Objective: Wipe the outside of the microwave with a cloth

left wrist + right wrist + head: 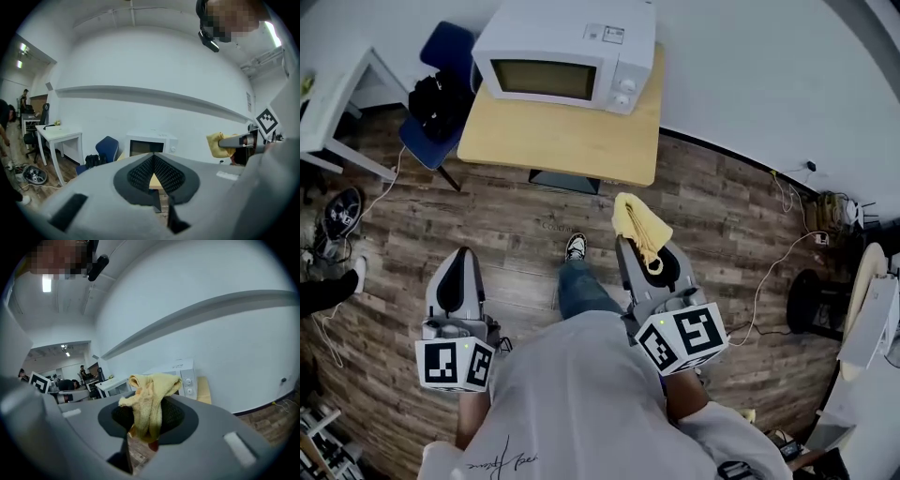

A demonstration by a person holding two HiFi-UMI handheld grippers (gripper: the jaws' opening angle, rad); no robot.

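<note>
The white microwave [572, 52] stands at the back of a wooden table [572, 141], some way ahead of both grippers. My right gripper [630, 246] is shut on a yellow cloth [639, 225], which bunches up above its jaws; the cloth [149, 401] fills the middle of the right gripper view, with the microwave [183, 373] behind it. My left gripper [461, 261] is held low at the left, shut with nothing in it. In the left gripper view its pads [161, 173] meet at the tip, the microwave [151, 143] lies beyond them and the cloth [216, 143] shows at the right.
A blue chair [441, 84] with a black bag stands left of the table, beside a white desk [333, 103]. Shoes [339, 211] and cables [773, 267] lie on the wood floor. My own leg and shoe [575, 248] are between the grippers.
</note>
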